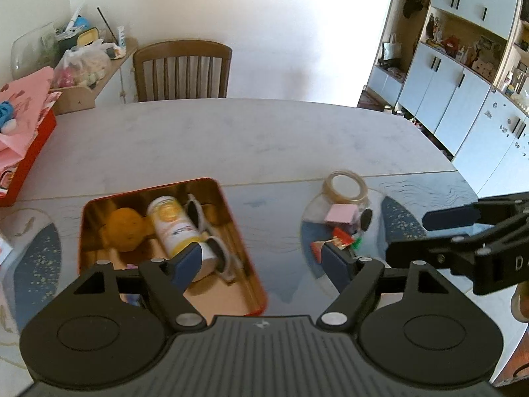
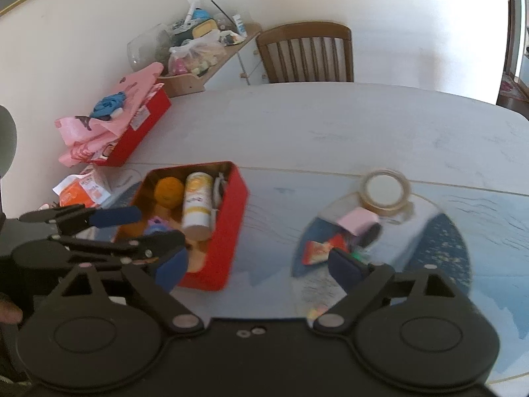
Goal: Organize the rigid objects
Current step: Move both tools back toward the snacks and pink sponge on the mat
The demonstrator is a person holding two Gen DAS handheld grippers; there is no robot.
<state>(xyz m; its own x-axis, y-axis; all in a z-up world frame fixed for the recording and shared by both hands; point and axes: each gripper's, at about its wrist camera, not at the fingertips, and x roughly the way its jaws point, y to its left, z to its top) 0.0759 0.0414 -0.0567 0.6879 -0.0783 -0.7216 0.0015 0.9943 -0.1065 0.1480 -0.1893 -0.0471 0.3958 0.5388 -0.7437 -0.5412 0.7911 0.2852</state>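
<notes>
A red tin [image 1: 256, 292] [image 2: 228, 228] stands on the table and holds an orange ball [image 1: 125, 230] [image 2: 169, 191], a white and yellow can [image 1: 173, 226] [image 2: 197, 203] and white sunglasses [image 1: 211, 238]. To its right lie a tape roll [image 1: 345, 188] [image 2: 386, 192], a pink block [image 1: 340, 214] [image 2: 358, 220], a red packet [image 1: 342, 235] [image 2: 317, 250] and other small items. My left gripper [image 1: 264, 261] is open and empty above the tin's right edge. My right gripper [image 2: 261, 266] is open and empty between tin and items.
A second red box [image 2: 139, 135] with pink cloth lies at the table's left edge [image 1: 31, 162]. A wooden chair [image 1: 182, 69] [image 2: 305, 53] stands at the far side. A cluttered shelf [image 2: 198, 46] is on the left, cabinets [image 1: 463, 76] on the right.
</notes>
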